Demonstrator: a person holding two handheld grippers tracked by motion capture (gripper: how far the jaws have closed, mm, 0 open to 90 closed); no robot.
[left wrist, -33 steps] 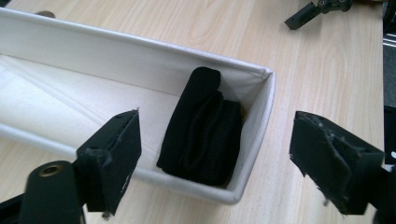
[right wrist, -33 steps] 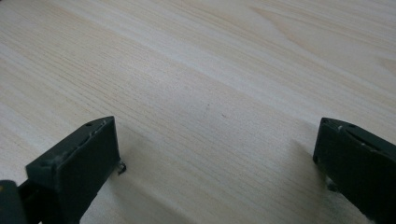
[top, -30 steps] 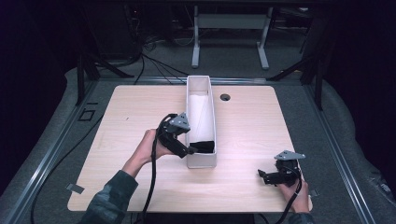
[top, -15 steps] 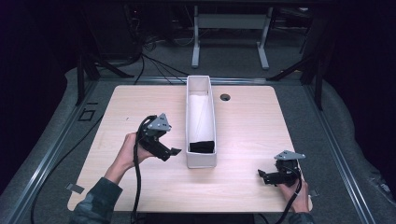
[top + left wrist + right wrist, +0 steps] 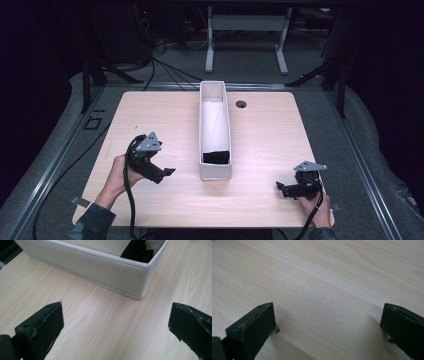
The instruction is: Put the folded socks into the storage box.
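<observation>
Pulled back leftward from white bin [image 5: 215, 172], left gripper [image 5: 161, 174] now hovers beside it, jaws just opened wide, nothing between. Black cloth [image 5: 216, 157] lies in bin's near end. Right gripper [image 5: 283, 189] unmoved, agape over table [image 5: 165, 115].

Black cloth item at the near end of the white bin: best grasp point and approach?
Grip the black cloth at its bunched top, coming straight down from above: the narrow bin walls it in on three sides, so only the open top gives access. Probably turn the jaws across the bin's width. The left gripper, open and empty, is nearest.
</observation>
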